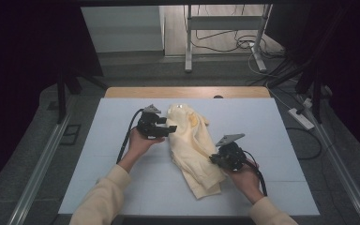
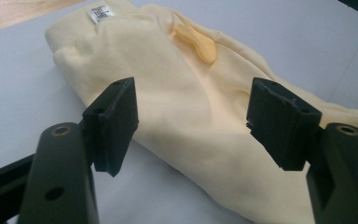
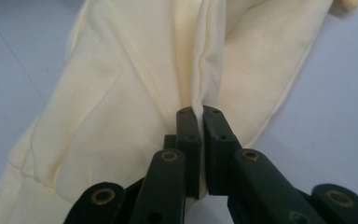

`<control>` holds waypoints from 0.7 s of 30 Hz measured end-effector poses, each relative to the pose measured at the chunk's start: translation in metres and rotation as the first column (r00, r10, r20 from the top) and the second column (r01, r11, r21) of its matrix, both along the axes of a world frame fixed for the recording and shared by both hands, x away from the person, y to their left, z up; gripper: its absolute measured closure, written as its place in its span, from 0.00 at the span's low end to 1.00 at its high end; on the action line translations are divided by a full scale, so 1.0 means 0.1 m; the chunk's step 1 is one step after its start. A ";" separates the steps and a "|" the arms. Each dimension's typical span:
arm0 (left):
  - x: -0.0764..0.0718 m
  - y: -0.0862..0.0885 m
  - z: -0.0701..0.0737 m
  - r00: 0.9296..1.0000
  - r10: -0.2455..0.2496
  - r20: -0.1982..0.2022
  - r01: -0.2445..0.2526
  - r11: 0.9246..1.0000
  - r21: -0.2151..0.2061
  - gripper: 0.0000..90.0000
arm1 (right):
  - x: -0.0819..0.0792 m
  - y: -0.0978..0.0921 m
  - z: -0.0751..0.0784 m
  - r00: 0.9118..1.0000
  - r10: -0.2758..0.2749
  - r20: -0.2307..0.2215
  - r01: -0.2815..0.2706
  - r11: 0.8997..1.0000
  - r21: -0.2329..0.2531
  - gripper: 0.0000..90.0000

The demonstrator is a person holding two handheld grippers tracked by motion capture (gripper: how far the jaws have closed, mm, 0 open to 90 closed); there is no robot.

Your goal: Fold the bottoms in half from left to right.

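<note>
A pale yellow garment (image 1: 194,150) lies bunched in a long, diagonal heap near the middle of the white table (image 1: 98,154), running from the far centre toward the near right.

The left gripper (image 1: 168,130) is positioned at the garment's left edge, at its far portion. In the left gripper view, its jaws stand wide apart with nothing between them; the garment (image 2: 186,107) lies just beyond and below the jaws, spanning the gap between them. The ribbed hem with a white label (image 2: 98,12) sits at the far end of the cloth, and a darker yellow patch (image 2: 198,42) sits on its upper surface.

The right gripper (image 1: 214,159) is positioned at the garment's right edge, at its near portion. In the right gripper view, its jaws are pressed together on a raised fold of the garment (image 3: 135,93); a seam ridge (image 3: 204,60) rises from the jaw tips and runs away from the camera. The cloth spreads to both sides of the jaws, more of it to the left in that view.
</note>
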State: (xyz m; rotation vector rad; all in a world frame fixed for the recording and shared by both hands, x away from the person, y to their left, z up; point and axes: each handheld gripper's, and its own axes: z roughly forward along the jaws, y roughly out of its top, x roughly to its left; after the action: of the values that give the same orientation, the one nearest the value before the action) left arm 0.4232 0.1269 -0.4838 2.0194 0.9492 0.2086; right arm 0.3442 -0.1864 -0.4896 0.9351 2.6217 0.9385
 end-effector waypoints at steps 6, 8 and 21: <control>0.01 0.01 -0.01 1.000 0.002 -0.004 -0.002 1.000 0.000 0.37 | -0.01 -0.10 -0.01 1.000 -0.020 -0.025 0.020 1.000 0.022 0.95; 0.01 0.01 -0.01 1.000 0.002 -0.003 -0.002 1.000 0.000 0.37 | -0.03 -0.13 -0.03 0.999 -0.029 -0.038 0.030 0.999 0.026 0.95; 0.02 -0.03 -0.02 1.000 -0.007 0.000 0.007 1.000 0.003 0.37 | -0.10 -0.17 -0.17 0.995 -0.048 -0.088 0.047 0.999 -0.005 0.88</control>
State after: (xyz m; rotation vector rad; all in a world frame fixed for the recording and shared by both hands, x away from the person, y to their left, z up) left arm 0.4257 0.1242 -0.4856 2.0255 0.9430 0.2063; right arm 0.3340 -0.2034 -0.5064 1.0567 2.6596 0.9011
